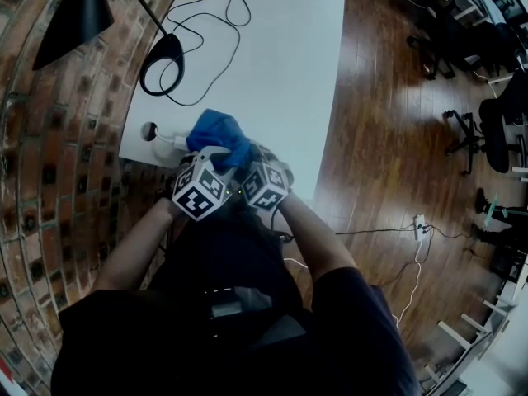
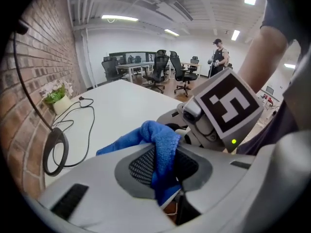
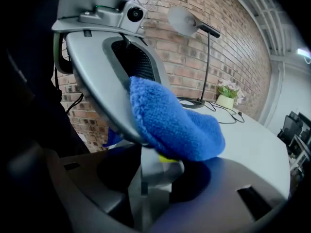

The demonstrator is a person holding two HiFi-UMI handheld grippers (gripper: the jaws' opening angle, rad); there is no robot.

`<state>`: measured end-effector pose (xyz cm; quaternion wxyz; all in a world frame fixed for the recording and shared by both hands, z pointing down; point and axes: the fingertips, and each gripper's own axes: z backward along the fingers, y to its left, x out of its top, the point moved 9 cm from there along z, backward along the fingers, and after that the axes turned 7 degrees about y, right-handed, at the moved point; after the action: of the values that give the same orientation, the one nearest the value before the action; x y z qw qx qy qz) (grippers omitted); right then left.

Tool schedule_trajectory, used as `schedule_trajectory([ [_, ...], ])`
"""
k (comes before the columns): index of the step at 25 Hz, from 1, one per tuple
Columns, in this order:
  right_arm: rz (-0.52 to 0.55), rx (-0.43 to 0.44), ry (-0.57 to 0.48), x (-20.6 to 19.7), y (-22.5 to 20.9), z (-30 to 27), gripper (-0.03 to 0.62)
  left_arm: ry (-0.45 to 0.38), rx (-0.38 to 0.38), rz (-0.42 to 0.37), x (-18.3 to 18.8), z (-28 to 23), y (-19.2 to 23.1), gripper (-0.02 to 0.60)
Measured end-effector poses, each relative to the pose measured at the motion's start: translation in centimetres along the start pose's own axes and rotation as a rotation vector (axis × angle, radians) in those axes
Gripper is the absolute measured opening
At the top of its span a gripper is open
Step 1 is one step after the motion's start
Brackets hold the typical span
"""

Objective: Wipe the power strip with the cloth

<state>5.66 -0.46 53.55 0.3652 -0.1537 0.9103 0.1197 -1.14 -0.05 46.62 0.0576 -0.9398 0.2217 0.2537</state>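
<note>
Left gripper view: the left gripper is clamped on a fluffy blue terry cloth. The cloth bunches over the jaw tips and hides what lies beyond them.

Right gripper view: the right gripper grips a pale, smooth plastic power strip, seen end-on. The cloth drapes over its top, against the left gripper's mesh pad.

Head view: the cloth lies just ahead of both grippers on the flat white table. It covers most of the strip.
</note>
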Motion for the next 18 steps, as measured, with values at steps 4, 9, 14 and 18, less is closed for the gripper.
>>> schedule_trajectory([
  [4, 0.002, -0.004, 0.005, -0.1, 0.0, 0.0, 0.178, -0.013, -0.027, 0.026, 0.2, -0.2, 0.0, 0.083],
  [9, -0.004, -0.001, -0.005, 0.2, 0.0, 0.1, 0.178, -0.087, -0.104, 0.156, 0.9, -0.5, -0.2, 0.081],
  [14, -0.005, -0.008, 0.000, -0.1, 0.0, -0.1, 0.179, -0.120, -0.191, 0.255, 0.3, -1.3, 0.2, 0.081],
  [18, 0.001, -0.011, 0.000, 0.0, 0.0, -0.2, 0.179, -0.209, -0.351, 0.491, -0.7, -1.5, 1.1, 0.078],
])
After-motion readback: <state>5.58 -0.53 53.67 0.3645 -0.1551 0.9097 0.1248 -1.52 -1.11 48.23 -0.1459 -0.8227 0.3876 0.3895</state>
